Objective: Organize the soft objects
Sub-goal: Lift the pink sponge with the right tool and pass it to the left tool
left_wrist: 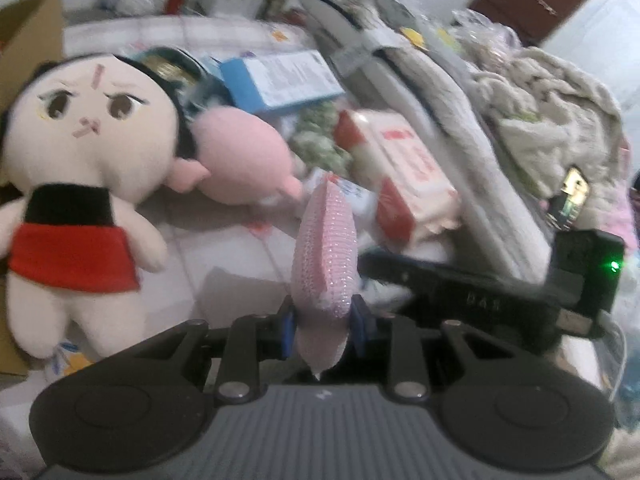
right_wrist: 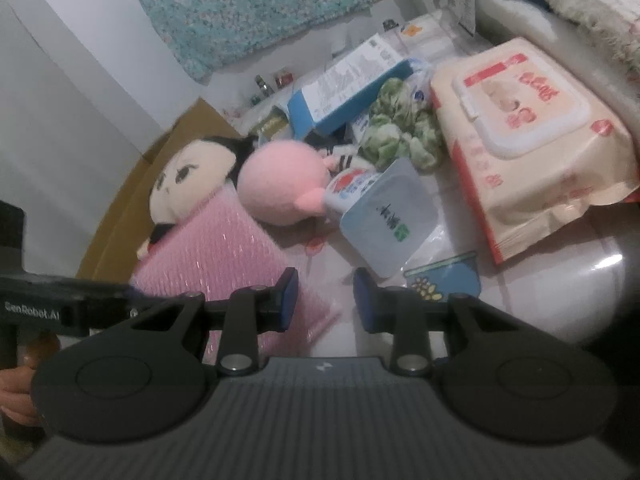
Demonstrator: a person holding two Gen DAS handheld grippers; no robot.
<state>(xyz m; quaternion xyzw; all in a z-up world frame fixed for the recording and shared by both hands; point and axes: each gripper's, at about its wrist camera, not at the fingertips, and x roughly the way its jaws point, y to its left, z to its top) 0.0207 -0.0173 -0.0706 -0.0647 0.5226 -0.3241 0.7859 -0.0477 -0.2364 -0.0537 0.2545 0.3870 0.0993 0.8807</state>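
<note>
My left gripper (left_wrist: 322,320) is shut on a pink bubble-wrap pouch (left_wrist: 324,240), which stands edge-on above the bed sheet. In the right wrist view the same pouch (right_wrist: 216,248) lies flat to the left of my right gripper (right_wrist: 326,296), whose jaws stand open with nothing between them. A big-headed doll (left_wrist: 80,152) with black hair and a red skirt lies at the left, and the pouch partly covers this doll (right_wrist: 188,176) in the right wrist view. A round pink plush (left_wrist: 244,160) rests against the doll's head, just beyond the pouch (right_wrist: 280,180).
A wet-wipes pack (right_wrist: 520,120), a blue box (right_wrist: 348,88), green crumpled cloth (right_wrist: 400,132) and a small tissue pack (right_wrist: 388,216) crowd the sheet ahead. A cardboard box (left_wrist: 28,40) stands at the left. Folded blankets (left_wrist: 540,112) pile up at the right. A hand (right_wrist: 16,392) shows bottom left.
</note>
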